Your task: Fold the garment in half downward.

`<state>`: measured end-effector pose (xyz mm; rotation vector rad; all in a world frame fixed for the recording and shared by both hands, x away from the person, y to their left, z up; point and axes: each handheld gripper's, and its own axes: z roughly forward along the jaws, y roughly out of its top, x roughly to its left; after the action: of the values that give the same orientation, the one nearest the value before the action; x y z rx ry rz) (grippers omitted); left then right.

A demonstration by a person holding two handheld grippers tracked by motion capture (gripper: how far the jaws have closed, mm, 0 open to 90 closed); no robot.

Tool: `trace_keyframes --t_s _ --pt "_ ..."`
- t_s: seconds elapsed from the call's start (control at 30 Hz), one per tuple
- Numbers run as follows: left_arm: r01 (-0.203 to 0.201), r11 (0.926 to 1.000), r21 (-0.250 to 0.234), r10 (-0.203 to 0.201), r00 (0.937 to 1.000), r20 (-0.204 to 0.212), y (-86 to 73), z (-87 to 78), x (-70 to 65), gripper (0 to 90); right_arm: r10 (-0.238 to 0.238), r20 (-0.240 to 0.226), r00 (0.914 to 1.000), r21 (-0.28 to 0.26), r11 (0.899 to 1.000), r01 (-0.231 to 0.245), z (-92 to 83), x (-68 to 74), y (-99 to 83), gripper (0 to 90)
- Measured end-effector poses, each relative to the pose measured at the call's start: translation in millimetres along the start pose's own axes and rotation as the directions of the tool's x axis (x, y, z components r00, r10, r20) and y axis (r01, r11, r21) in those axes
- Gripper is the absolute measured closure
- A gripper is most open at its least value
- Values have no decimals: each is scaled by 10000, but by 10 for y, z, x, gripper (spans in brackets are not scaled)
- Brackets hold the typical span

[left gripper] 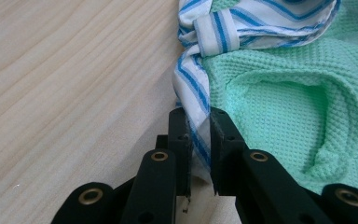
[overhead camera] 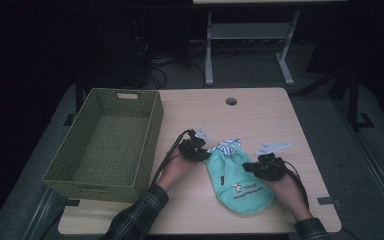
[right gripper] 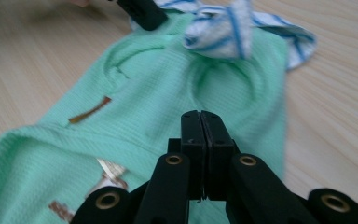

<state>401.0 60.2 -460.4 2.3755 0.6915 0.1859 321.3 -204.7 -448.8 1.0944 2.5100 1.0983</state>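
Note:
A small mint-green waffle-knit garment [overhead camera: 240,189] with a printed logo lies flat on the wooden table [overhead camera: 260,115]. Blue-and-white striped fabric [overhead camera: 227,147] bunches at its far end. My left gripper [overhead camera: 206,155] is at the garment's left shoulder. In the left gripper view it [left gripper: 198,128] is shut on the striped fabric's [left gripper: 191,84] edge beside the green knit [left gripper: 279,93]. My right gripper [overhead camera: 248,168] sits over the garment's right side. Its jaws [right gripper: 200,119] are pressed together above the green knit [right gripper: 140,107], with no cloth visible between them.
A green woven basket [overhead camera: 152,135], nothing in it, stands on the table's left side, close to my left forearm. A cable hole [overhead camera: 231,101] is near the table's far edge. A desk frame [overhead camera: 250,35] stands on the floor beyond.

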Motion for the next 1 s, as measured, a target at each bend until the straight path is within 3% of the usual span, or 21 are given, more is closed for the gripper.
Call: trace_keyframes --t_s 0.17,0.37,0.6,1.0 --pt "43 10000 -64 -43 10000 -2 -2 4 -2 800 -93 -350 9993 -34 10000 92 138 115 94 891" --pt "184 9997 -152 -184 9998 -26 -1 9 -6 807 -101 -479 9988 446 9989 123 301 139 83 896" --pt "492 9983 -314 -492 9988 19 5 -11 1 815 -61 -499 9987 509 9987 86 343 145 60 897" --pt "750 9894 -1246 -721 9970 271 74 -262 -5 819 -140 -426 9990 521 9985 162 380 148 101 898"
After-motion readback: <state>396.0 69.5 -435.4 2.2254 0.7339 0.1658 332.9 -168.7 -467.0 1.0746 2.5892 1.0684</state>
